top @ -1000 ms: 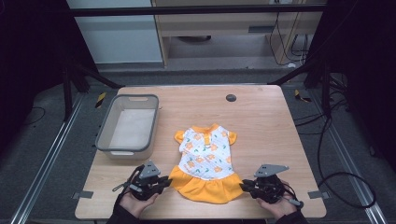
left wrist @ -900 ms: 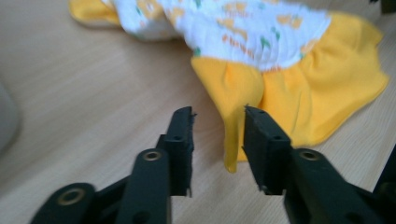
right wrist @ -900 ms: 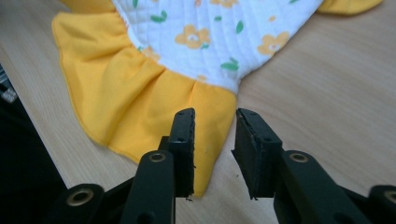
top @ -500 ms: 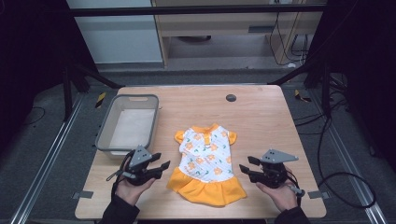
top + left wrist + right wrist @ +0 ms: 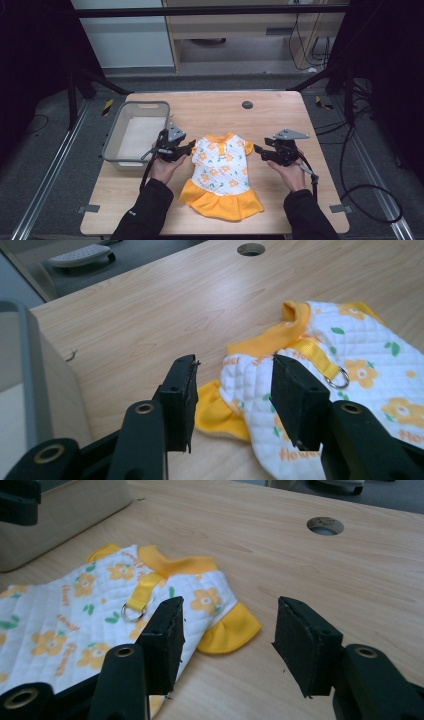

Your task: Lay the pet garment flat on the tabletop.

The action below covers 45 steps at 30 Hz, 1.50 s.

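A small dress [image 5: 220, 172], white with orange flowers and an orange skirt, lay flat on the table [image 5: 280, 107], collar toward twelve o'clock and hem toward six. The left gripper [image 5: 189, 147] hung just beside the dress's sleeve at nine o'clock, above the table. Its jaws stood apart, having just been opening, with nothing pinched between them; in the left gripper view [image 5: 232, 390] the orange sleeve [image 5: 217, 412] and the white shoulder showed through the gap, lying below the pads. The right gripper [image 5: 259, 149] hung at three o'clock of the dress, just beside the other sleeve. Its jaws were also apart after just opening, and bare wood showed between them in the right gripper view [image 5: 227, 635], with the orange sleeve [image 5: 230, 625] lying under the gap toward the near pad. A yellow strap [image 5: 145, 590] with a metal ring [image 5: 132, 612] ran down the dress's back below the collar. A grey bin [image 5: 135, 132] stood at the table's edge at nine o'clock of the left gripper, close behind it. A round hole [image 5: 247, 105] sat in the tabletop at twelve o'clock, well apart from the dress.
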Motion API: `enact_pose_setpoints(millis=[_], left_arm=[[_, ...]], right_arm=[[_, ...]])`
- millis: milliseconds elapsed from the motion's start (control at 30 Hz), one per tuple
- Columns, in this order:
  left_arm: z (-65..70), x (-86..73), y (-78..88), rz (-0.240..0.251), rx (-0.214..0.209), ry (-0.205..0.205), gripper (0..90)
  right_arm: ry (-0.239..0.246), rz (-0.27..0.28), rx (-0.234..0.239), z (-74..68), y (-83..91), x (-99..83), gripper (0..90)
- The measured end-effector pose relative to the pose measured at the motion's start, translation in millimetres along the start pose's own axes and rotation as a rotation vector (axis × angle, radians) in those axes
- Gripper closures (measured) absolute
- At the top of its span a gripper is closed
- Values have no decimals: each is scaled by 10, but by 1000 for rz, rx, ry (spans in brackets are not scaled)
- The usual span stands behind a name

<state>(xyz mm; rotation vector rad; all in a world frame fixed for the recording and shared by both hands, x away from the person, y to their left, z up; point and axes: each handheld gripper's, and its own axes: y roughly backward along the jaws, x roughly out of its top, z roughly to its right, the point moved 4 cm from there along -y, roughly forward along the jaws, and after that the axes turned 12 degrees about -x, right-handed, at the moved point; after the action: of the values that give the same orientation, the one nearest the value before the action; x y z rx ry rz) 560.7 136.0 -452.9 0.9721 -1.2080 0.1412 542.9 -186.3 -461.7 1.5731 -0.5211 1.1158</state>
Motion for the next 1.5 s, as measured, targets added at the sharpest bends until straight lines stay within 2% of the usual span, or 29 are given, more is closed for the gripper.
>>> enact_pose_setpoints(millis=[67,100,133,200,233,267,367,467,500,633,767,867,900,1067,1167,1200,1267,1300,1433,1467,1500], left_arm=[[-60,7,-125,-11,9,5,532],[-60,7,-125,-11,9,5,533],[-111,-14,-198,-29,21,16,533],[-164,-49,-268,-37,25,48,535],[-164,-49,-268,-37,25,48,535],[-205,-97,-354,-52,29,76,532],[-233,-174,-462,-100,35,72,528],[-271,-228,-510,-130,44,79,529],[-285,-237,-514,-133,48,78,540],[-325,-299,-527,-128,39,110,582],[-293,-360,-574,-137,16,111,612],[-269,-381,-596,-148,21,99,634],[-263,-388,-606,-152,21,96,648],[-220,-429,-647,-139,3,123,782],[-205,-427,-653,-146,4,121,849],[-203,-419,-653,-152,1,136,871],[-206,-416,-650,-154,-4,135,889],[-210,-412,-642,-150,-10,141,898],[-225,-338,-557,-117,1,123,900],[-225,-250,-495,-94,10,101,900],[-225,-250,-495,-94,10,101,900]], right_arm=[[-20,5,-1,20,-86,20,455],[-20,5,-1,20,-86,20,455],[-21,-10,3,35,-203,24,475],[-8,-26,-9,44,-297,11,490],[-1,-37,-11,48,-356,1,494],[1,-44,-19,46,-410,-11,502],[16,-72,-26,10,-551,-51,511],[33,-98,-25,-26,-637,-90,515],[61,-128,-32,-51,-721,-131,529],[54,-157,-50,-37,-812,-186,537],[58,-176,-50,-39,-856,-228,563],[67,-181,-41,-58,-868,-241,606],[86,-189,-42,-65,-880,-261,637],[77,-196,-15,-123,-868,-257,839],[88,-199,-14,-145,-861,-254,870],[82,-200,-9,-148,-854,-251,873],[89,-200,-8,-144,-845,-249,874],[85,-180,-6,-143,-806,-216,876],[74,-109,-2,-128,-701,-97,876],[67,-84,-4,-124,-668,-59,876],[67,-84,-4,-124,-668,-59,876]])
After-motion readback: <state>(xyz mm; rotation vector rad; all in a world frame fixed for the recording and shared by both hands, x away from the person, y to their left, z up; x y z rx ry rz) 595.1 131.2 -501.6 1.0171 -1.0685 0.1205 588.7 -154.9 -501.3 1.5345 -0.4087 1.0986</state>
